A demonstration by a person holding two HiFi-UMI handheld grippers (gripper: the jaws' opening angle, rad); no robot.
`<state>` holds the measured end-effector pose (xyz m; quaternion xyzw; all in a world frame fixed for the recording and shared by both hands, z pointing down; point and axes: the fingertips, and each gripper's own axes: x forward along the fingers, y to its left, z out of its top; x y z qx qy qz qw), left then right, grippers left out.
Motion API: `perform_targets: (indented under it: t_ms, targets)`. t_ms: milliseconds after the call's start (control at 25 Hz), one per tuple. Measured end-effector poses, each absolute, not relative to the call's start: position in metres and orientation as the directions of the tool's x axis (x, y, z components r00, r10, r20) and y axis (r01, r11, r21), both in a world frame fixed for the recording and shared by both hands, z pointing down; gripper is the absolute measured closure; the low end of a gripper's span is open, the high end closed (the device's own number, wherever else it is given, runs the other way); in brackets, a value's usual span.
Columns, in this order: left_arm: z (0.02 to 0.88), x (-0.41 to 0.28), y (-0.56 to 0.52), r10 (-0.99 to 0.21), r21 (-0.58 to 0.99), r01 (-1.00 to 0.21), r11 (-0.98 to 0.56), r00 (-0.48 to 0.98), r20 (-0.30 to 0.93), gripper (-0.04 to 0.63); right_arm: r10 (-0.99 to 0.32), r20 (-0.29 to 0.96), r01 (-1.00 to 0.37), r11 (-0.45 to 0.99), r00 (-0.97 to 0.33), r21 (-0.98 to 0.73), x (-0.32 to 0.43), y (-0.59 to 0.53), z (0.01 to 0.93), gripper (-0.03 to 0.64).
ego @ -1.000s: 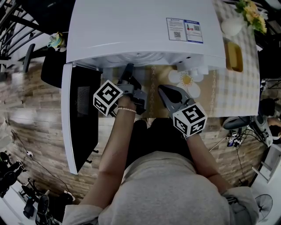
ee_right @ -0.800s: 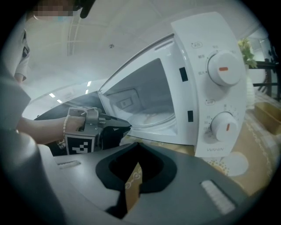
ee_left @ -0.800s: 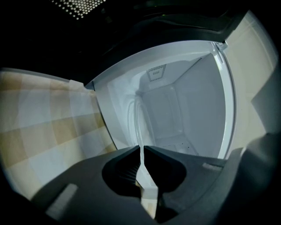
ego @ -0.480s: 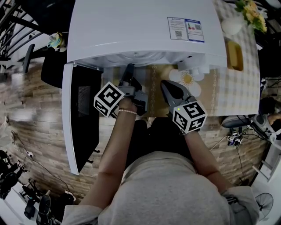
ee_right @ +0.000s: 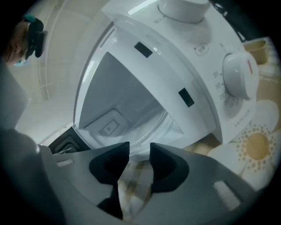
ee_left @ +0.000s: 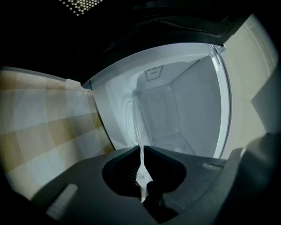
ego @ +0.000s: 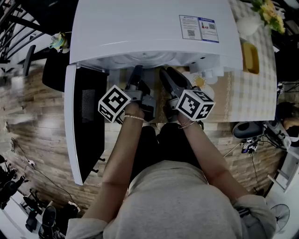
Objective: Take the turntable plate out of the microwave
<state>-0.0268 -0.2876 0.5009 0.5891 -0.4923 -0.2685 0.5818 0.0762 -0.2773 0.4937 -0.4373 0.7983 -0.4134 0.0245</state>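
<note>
The white microwave [ego: 149, 32] stands on a checked tablecloth with its door [ego: 86, 121] swung open to the left. The clear glass turntable plate [ee_right: 149, 127] lies low in the cavity, and its rim [ee_left: 133, 123] runs edge-on toward my left jaws. My left gripper [ego: 136, 72] reaches into the opening, and its jaws [ee_left: 141, 148] are shut with a thin pale sliver of the plate's rim between them. My right gripper [ego: 164, 73] is beside it at the cavity mouth. Its jaws [ee_right: 139, 151] stand a little apart just short of the plate's front rim, with only tablecloth between them.
The microwave's control panel with a round knob [ee_right: 239, 81] is right of the opening. A flower-shaped mat [ego: 204, 85] lies on the table under the panel. A yellow box [ego: 249, 59] and a vase of flowers [ego: 261, 14] stand at the far right.
My right gripper has swung left and forward, from over the flower mat to the cavity mouth beside the left gripper. The left gripper has stayed in place.
</note>
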Motion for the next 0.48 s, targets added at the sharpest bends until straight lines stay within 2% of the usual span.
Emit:
perform_targets:
  t_ms: [480]
  targets:
    - [0.499,-0.027,-0.288,-0.891,0.955,-0.249,0.163,0.377,0.251,0.572,-0.762,0.314,-0.629,0.154,-0.566,-0.762,0.064,-0.305,0.495,0.454]
